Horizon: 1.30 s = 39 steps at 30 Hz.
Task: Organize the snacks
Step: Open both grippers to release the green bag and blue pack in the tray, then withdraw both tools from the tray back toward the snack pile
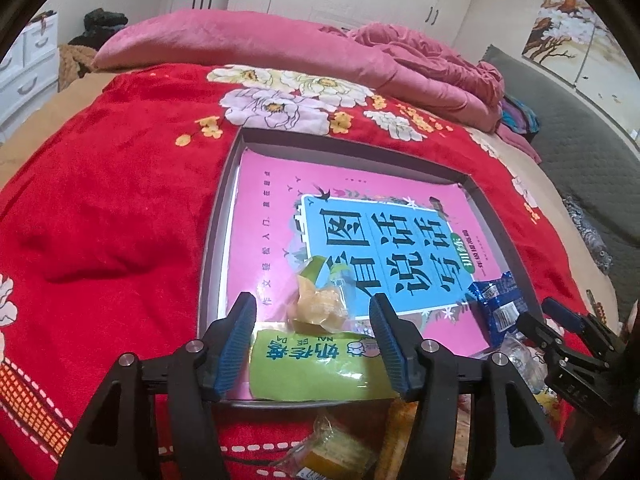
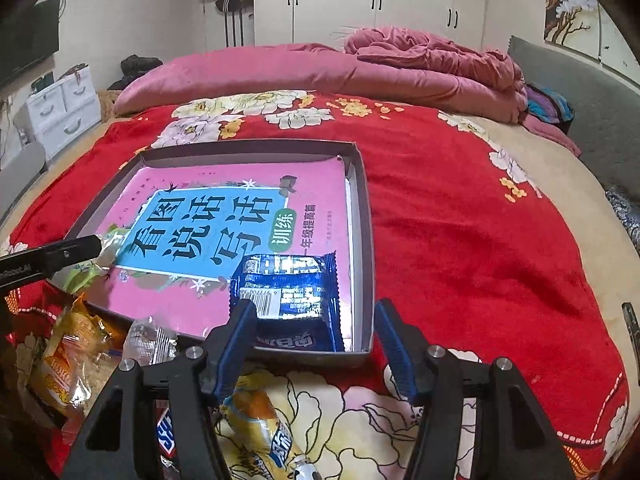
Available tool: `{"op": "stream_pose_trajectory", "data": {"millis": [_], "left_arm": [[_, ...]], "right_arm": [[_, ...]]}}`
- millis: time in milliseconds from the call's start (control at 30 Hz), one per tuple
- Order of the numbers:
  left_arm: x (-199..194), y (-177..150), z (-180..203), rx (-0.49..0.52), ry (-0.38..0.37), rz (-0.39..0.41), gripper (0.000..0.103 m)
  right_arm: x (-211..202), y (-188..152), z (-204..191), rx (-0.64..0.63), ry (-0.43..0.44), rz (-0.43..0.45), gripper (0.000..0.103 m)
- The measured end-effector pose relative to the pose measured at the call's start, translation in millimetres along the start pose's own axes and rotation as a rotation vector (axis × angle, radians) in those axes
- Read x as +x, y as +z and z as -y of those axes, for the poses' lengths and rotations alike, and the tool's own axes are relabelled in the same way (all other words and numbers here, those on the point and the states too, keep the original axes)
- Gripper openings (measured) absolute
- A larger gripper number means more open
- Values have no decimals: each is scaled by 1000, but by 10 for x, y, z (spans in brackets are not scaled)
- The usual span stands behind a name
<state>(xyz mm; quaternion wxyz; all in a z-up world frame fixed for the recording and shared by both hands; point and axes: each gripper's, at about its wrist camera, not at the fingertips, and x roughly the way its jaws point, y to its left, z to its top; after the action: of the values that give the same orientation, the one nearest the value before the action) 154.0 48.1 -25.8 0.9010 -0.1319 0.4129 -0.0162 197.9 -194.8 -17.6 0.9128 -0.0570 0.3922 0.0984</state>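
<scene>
A: Where do the snacks sit?

B: In the shallow grey box (image 1: pixel 224 216) on the red floral blanket (image 1: pixel 120 184), lying on a pink and blue book (image 1: pixel 360 240). In the left wrist view a green snack packet (image 1: pixel 320 364) lies at the lower centre of the frame, at the near edge of the box, with a clear-wrapped yellow pastry (image 1: pixel 320 304) just above it.

A: And the left gripper (image 1: pixel 312 344)?

B: Spread wide, a finger on each side of the green packet; whether the pads touch it I cannot tell.

A: The right gripper (image 2: pixel 316 344)?

B: Also spread, pinching nothing. A blue snack packet (image 2: pixel 288 292) lies just above it in the right wrist view, in the box's near right corner.

A: Anything outside the box?

B: Loose snacks on the blanket: an orange-wrapped snack (image 2: pixel 72 360) at lower left, a clear wrapper (image 2: pixel 150 340) beside it, and a yellow packet (image 2: pixel 260 428) at bottom centre.
</scene>
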Motion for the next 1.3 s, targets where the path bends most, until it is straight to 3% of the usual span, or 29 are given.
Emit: {"op": "stream_pose_trajectory", "data": {"millis": [233, 333, 567, 1300], "left_arm": [[-79, 5, -28, -5, 9, 19, 63], [-133, -1, -49, -19, 7, 32, 75], [-279, -2, -100, -39, -4, 66, 76], [-427, -85, -303, -115, 7, 50, 76]], "right_arm": [[-83, 37, 44, 31, 23, 39, 61], [-157, 59, 75, 59, 47, 73, 66], [-325, 94, 77, 88, 104, 144, 73], [-450, 32, -156, 26, 114, 151, 74]]}}
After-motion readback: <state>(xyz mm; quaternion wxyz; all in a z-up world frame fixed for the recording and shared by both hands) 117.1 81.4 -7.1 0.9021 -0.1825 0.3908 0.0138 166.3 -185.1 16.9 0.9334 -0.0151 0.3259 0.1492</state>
